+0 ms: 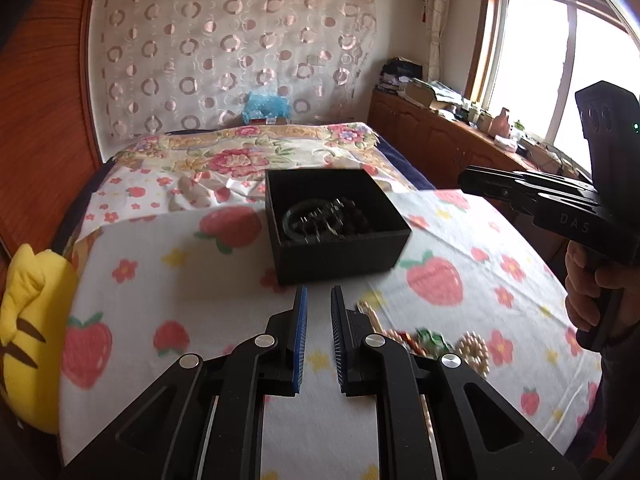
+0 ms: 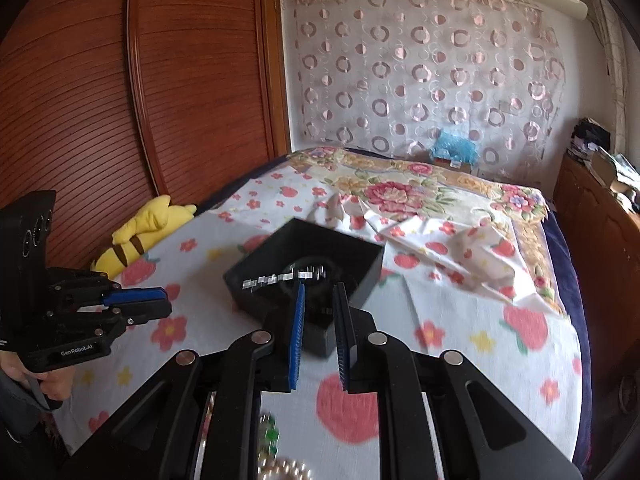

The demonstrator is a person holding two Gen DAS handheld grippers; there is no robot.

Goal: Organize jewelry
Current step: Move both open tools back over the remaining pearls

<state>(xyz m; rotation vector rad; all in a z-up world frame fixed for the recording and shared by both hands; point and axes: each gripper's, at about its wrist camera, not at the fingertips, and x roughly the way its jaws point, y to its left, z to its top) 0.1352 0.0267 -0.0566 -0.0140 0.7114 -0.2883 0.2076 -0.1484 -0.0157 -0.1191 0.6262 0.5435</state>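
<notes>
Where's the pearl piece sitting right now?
In the left wrist view the pearl piece lies loose on the strawberry-print sheet, just right of the left gripper, beside a green trinket and nearer the camera than the black box.

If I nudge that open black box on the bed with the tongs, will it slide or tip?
The black box is low and wide with a flat base, so tipping seems unlikely. It sits on soft strawberry-print bedding, so it would probably drag and bunch the cloth rather than slide cleanly. The jewelry inside may shift.
</notes>
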